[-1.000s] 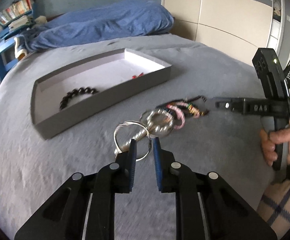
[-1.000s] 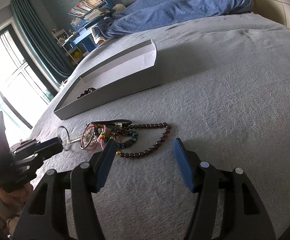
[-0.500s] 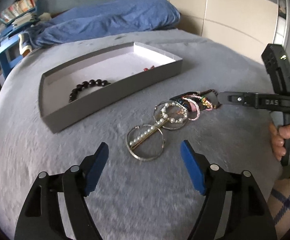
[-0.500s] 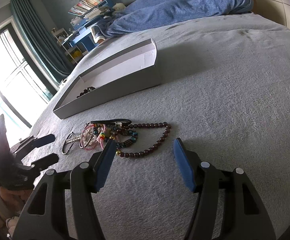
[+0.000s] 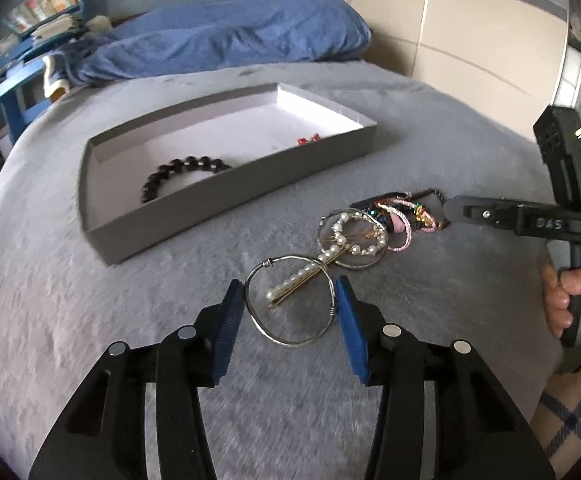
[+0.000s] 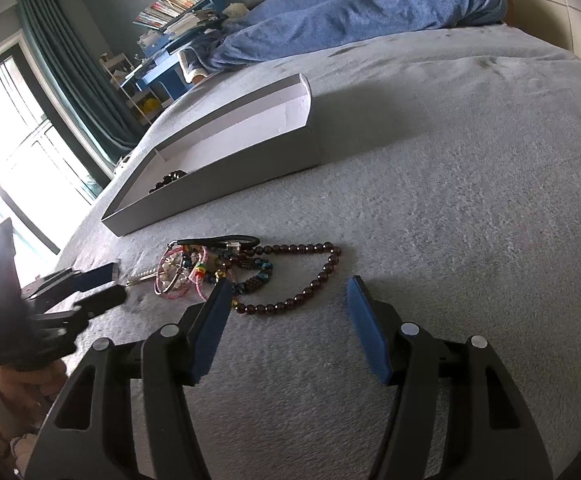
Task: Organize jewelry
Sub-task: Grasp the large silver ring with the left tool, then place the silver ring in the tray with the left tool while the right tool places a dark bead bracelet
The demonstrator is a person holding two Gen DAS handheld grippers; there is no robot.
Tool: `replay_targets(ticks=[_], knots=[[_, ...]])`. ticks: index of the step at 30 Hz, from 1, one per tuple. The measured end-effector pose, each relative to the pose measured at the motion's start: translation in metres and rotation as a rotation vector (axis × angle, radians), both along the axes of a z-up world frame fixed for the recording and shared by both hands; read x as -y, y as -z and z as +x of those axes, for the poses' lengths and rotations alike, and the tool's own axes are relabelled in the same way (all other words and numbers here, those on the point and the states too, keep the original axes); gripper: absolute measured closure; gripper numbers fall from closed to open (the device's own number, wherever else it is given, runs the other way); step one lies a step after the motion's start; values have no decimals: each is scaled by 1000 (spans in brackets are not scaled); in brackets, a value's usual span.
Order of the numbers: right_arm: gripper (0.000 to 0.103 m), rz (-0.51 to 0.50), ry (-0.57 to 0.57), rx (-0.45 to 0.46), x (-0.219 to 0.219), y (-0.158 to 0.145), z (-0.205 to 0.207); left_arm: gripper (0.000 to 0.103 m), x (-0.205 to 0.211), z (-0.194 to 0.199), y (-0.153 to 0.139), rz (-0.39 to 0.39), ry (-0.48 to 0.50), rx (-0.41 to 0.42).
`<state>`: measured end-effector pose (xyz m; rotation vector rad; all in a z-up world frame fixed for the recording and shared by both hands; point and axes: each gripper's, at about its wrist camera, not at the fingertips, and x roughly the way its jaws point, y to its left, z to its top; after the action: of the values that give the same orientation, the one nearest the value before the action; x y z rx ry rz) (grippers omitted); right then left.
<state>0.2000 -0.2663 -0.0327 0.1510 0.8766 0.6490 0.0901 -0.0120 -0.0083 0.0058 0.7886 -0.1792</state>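
Left wrist view: the wire hoop (image 5: 290,300) on the bed (image 5: 90,340) is bracketed by the closing left gripper (image 5: 290,304), nearer than the half-open right gripper (image 6: 284,318).

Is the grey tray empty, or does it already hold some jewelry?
Not empty. The tray holds a dark bead bracelet and a small red item; most of its white floor is bare.

The left tongs (image 5: 290,292), which dropped the silver hoop (image 5: 290,300) and spread wide, are closing around it again.
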Motion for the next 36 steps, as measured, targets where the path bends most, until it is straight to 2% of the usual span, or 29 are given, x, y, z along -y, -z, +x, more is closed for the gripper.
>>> replay_targets(ticks=[4,6,11,14,15,17,19,23,27,36], knots=[[54,-12,25,-26,-2,2,6,55,-9,-14,7,-5,-17,-11],[59,-50,42,-29,-7,3,9,55,-13,-18,8,-18,-32,-12],[62,-171,53,11,-25,2,6,55,-9,-18,10,16,-43,-15],[71,-172,62,12,-24,2,7,55,-8,-17,10,20,-46,-19],[80,-167,67,11,-22,2,7,55,-8,-16,11,17,-52,-22],[90,-145,65,5,-18,2,7,55,-9,-15,12,15,-69,-28],[95,-129,57,2,-15,1,6,54,-10,-16,13,17,-78,-30],[97,-73,50,11,-7,-3,2,54,-11,-15,15,30,-87,-35],[97,-20,30,57,2,-16,-6,54,-12,-15,15,28,-88,-36],[97,29,12,140,15,-63,-8,55,-13,-21,12,29,-84,-1]])
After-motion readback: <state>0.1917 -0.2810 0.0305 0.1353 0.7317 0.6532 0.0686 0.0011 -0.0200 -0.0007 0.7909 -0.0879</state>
